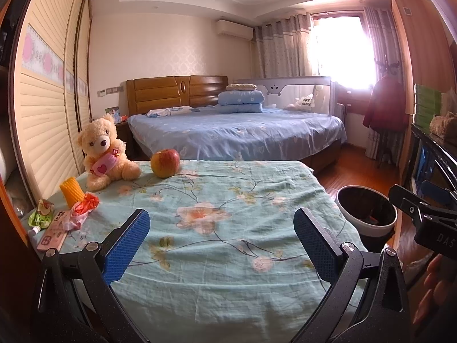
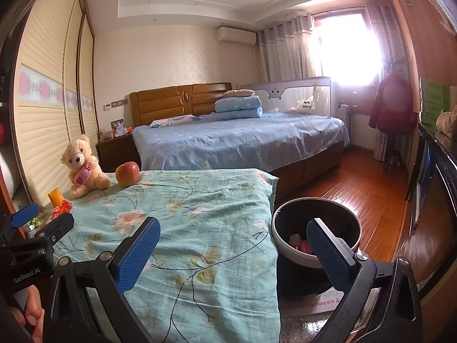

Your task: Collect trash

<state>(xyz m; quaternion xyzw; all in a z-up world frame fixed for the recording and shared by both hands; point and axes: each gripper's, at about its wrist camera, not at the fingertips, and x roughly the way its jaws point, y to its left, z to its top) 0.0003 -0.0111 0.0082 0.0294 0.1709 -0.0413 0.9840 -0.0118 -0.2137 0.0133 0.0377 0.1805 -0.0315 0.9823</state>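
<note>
A crumpled red and pink wrapper (image 1: 82,210) lies at the left edge of the floral-clothed table (image 1: 228,214), beside a green squeezed pouch (image 1: 41,214). The wrapper (image 2: 61,207) shows small at far left in the right wrist view. My left gripper (image 1: 221,223) hangs open over the cloth, right of the wrapper, with nothing between its fingers. My right gripper (image 2: 232,233) is open too, its right finger (image 2: 328,245) over the black-lined bin (image 2: 315,228), which holds some pink and white trash. The bin (image 1: 367,211) stands on the floor right of the table.
A teddy bear (image 1: 105,151), an apple (image 1: 165,163), a yellow corn-shaped object (image 1: 71,191) and a pink phone (image 1: 54,233) sit on the table's left and far side. A bed (image 1: 237,131) lies beyond. A dark cabinet (image 2: 440,177) lines the right wall.
</note>
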